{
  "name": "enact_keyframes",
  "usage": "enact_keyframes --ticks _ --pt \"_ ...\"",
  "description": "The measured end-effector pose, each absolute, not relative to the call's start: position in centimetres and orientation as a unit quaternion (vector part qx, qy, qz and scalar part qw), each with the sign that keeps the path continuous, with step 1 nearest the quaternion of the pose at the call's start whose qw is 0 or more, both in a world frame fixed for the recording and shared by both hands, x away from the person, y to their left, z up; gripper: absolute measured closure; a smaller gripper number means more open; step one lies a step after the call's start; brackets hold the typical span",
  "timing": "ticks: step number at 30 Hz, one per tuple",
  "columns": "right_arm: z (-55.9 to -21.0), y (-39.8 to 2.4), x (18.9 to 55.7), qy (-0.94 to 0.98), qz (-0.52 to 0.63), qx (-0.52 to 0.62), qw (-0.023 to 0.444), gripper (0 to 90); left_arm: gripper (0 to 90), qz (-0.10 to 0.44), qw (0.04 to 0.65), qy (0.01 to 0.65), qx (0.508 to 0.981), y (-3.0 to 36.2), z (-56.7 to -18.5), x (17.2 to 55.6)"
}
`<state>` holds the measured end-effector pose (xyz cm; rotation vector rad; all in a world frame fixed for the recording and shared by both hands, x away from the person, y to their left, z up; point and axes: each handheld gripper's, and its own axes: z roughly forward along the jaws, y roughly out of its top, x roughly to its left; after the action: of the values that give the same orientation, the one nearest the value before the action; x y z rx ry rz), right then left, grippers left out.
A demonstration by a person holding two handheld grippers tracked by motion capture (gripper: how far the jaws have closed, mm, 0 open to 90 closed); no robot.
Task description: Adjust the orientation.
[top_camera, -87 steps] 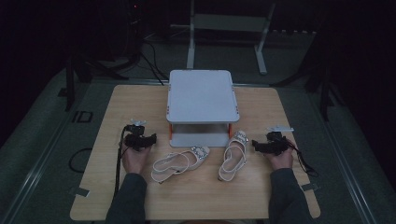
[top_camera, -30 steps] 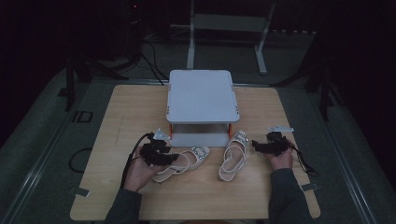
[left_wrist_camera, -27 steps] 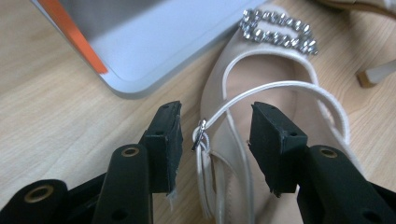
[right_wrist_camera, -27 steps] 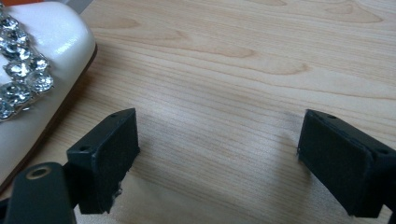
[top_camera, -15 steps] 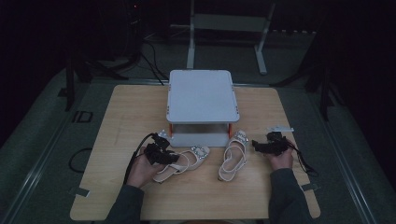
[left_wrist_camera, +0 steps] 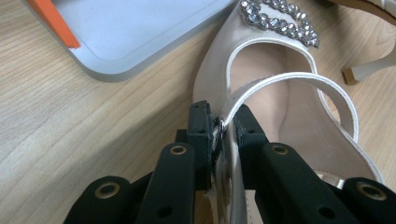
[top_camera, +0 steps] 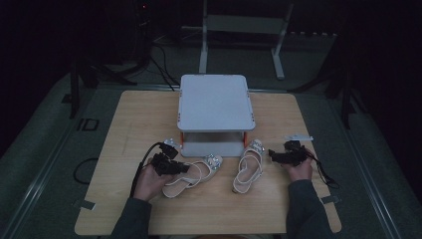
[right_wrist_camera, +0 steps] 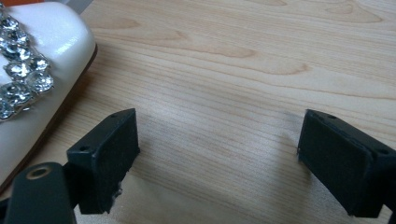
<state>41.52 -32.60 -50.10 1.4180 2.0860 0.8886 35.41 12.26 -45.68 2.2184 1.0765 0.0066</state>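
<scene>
Leftward, the left gripper (left_wrist_camera: 223, 128) has just closed, now clamped on the left sandal's (top_camera: 191, 174) strap, ready for lifting, while the right gripper (right_wrist_camera: 217, 158) waits with jaws apart.

A light wooden table (top_camera: 149, 119) stands in a dim room on a grey floor (top_camera: 45, 139), its top the brightest surface while everything behind fades into near black. At twelve o'clock beyond the table a pale metal frame (top_camera: 244, 25) rises on two legs, with dark cables (top_camera: 159, 55) trailing across the floor at eleven o'clock. A black stand (top_camera: 74, 74) stands at ten o'clock.
</scene>
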Motion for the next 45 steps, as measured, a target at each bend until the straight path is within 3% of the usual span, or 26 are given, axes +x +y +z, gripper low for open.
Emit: enact_keyframes --ticks 18,32,45 --pt "-50.1 -32.6 41.5 0.759 0.323 0.516 0.232 12.5 81.3 0.028 0.367 0.481 0.795 17.3 -44.7 33.2" --pt "-50.1 -32.6 41.5 0.759 0.323 0.516 0.232 12.5 81.3 0.058 0.392 0.568 0.721 22.5 -43.7 32.6" --pt "-50.1 -32.6 41.5 0.759 0.323 0.516 0.232 12.6 81.2 0.069 0.387 0.638 0.662 24.5 -44.1 34.4"
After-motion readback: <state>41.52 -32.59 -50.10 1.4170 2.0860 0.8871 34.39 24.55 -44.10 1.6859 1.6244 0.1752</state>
